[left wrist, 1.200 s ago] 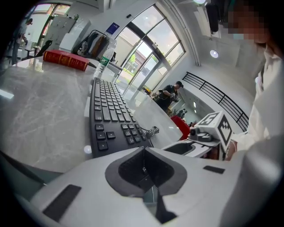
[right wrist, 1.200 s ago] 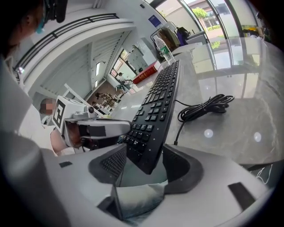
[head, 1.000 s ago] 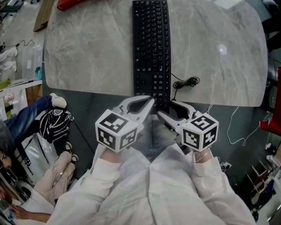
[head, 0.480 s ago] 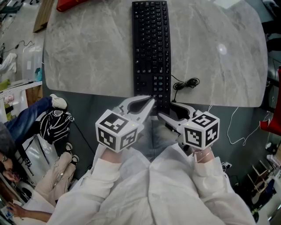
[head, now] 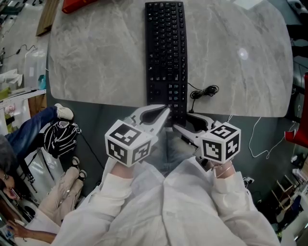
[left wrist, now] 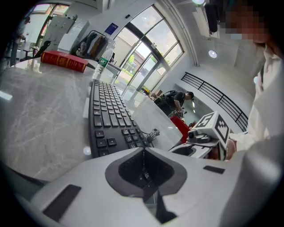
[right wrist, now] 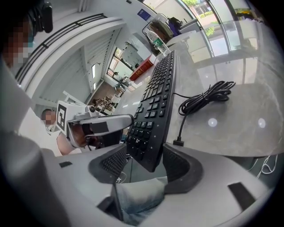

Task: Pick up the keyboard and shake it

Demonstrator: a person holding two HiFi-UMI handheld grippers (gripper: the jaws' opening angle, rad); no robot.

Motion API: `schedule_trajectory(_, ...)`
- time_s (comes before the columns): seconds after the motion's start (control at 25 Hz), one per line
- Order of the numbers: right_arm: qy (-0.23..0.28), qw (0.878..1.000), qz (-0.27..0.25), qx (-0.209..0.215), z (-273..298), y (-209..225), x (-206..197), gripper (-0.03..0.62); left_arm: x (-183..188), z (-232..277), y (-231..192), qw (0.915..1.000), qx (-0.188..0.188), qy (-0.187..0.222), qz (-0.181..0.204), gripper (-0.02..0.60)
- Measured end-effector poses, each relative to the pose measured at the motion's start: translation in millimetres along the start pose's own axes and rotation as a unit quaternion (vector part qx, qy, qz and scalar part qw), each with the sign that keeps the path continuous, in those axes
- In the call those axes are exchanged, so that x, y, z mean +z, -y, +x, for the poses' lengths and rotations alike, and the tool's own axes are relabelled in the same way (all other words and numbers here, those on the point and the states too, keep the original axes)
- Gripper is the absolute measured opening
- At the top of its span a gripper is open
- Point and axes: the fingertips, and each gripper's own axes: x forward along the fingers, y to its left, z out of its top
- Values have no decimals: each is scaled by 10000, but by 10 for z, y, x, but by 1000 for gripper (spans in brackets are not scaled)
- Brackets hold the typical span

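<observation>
Black keyboard (head: 166, 53) lies lengthwise on the marble desk (head: 96, 57), running far to near down the middle, and its near end overhangs the desk's near edge. The coiled cable (head: 204, 90) sits on the desk just right of the keyboard's near part and plugs in at its right side. A red book (head: 77, 4) is at the far left corner. Both grippers hang just off the near edge at the keyboard's near end. The left gripper (head: 163, 111) has its jaws pressed together with nothing between them. Its tips are at the near-left corner of the keyboard; whether they touch it cannot be told. In the left gripper view the shut tips (left wrist: 143, 150) point along the keys (left wrist: 108, 111), with the keyboard just beyond them. The right gripper (head: 182, 119) has its jaws spread, and in the right gripper view the keyboard's overhanging near corner (right wrist: 148, 146) sits between the two pads (right wrist: 113, 162). The pads are close on both sides, with a thin gap at the left pad and no clear squeeze. The keyboard is flat on the desk, not lifted.
</observation>
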Motion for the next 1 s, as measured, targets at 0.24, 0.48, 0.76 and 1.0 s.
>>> schedule_trajectory(0.24, -32, 10000, 5, 26, 9, -28, -6, 235, 17, 0, -9, 10000, -9, -18, 7, 14)
schedule_trajectory(0.48, -47, 9999, 90, 67, 27, 0, -8, 235, 37, 9, -25, 10000, -11, -26, 33, 14)
schedule_trajectory(0.76, -10, 9995, 245, 173, 64, 25, -19, 253, 40, 12, -57, 10000, -6, -40, 64, 14)
schedule_trajectory(1.0, -69, 9991, 355, 208, 100, 17, -23, 253, 33, 12, -89, 10000, -29, -62, 55, 14)
